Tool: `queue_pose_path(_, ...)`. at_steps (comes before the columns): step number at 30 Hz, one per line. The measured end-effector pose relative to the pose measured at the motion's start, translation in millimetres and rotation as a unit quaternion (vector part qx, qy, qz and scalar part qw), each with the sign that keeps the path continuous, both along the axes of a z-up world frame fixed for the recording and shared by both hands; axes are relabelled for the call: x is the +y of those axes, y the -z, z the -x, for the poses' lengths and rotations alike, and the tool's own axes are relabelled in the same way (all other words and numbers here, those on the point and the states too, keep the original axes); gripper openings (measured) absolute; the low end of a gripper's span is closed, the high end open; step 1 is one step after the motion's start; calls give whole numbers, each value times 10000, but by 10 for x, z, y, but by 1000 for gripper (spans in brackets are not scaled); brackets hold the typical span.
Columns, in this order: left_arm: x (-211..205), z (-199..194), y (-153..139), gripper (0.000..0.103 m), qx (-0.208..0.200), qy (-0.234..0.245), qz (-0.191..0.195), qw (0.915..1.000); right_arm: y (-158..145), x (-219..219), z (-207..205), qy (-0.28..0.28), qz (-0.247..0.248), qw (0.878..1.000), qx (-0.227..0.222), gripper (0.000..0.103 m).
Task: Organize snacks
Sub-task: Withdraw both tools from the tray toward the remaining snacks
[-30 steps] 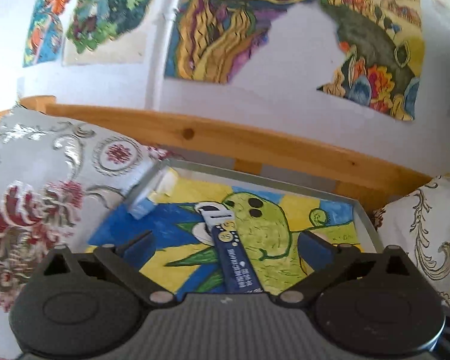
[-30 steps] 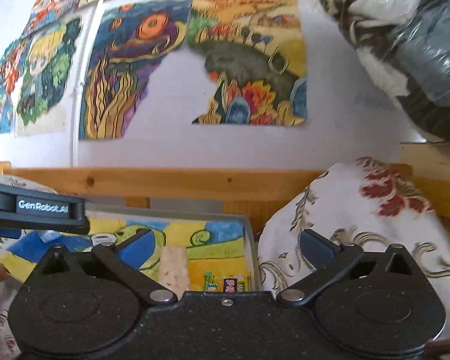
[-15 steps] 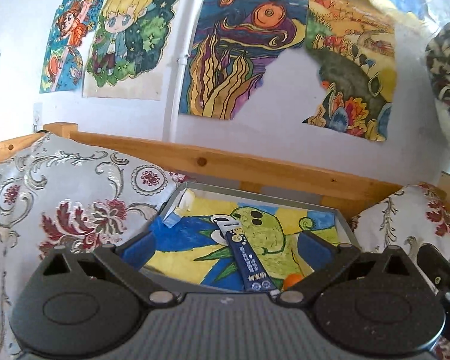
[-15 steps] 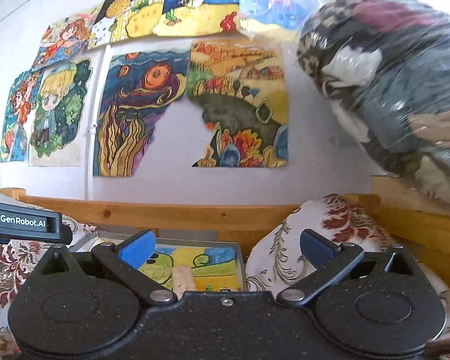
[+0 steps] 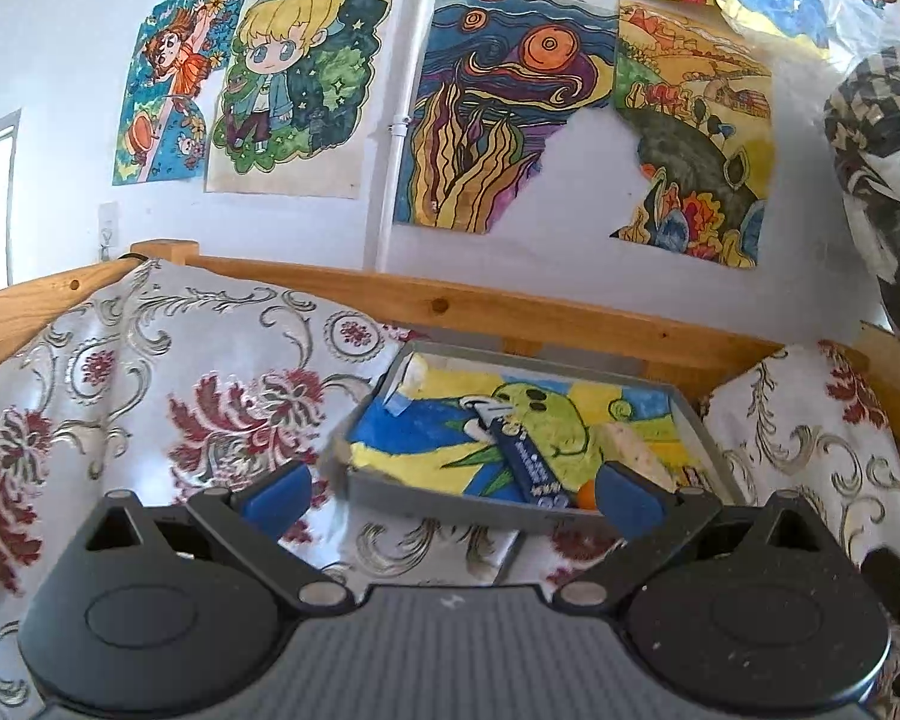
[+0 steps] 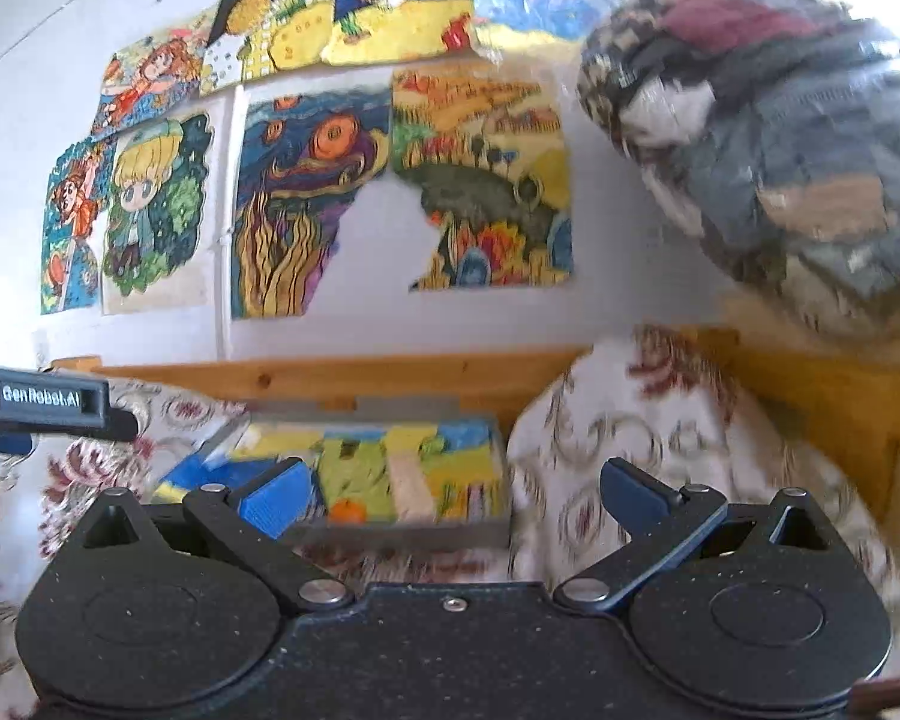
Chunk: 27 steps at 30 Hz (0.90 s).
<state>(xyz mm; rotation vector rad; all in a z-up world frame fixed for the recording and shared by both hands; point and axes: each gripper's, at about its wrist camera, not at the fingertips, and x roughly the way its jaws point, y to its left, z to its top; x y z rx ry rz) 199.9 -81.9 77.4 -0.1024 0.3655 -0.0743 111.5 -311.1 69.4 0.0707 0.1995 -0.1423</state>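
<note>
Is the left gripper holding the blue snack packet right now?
No, the left gripper is open with nothing between its jaws, and the blue snack packet lies in the gray tray.

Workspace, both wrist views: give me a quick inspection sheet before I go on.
Surface: floral cloth on a wooden-framed bench.
Job's things: grey tray holding a dark blue snack packet, a beige bar, a small orange item.
Clutter: clear bag of clothes at upper right.
Grippers: left gripper open, empty; right gripper open, empty.
Cables: nothing seen.
Surroundings: coloured drawings on a white wall.
</note>
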Motion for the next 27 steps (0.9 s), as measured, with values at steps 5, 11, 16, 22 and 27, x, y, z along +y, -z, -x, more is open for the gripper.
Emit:
queue_pose_path(5,134,209,47,102,86,93,-67,9999,56,85,253,-55,-61,9996,258,102)
queue_pose_path(11,298,425,149,102,190,145,-125,9996,98,223,437,-186,-47,9985,509,102)
queue_pose_path(16,439,553,273,102,351,159,-103,9992,142,317,498,-358,-20,9965,755,102)
queue_pose_path(22,547,654,478,102,623,279,-241,9974,252,444,421,-712,79,9891,1290,102)
queue_pose_path(27,613,658,673,102,903,558,-325,9938,364,525,311,-869,163,9808,1738,102)
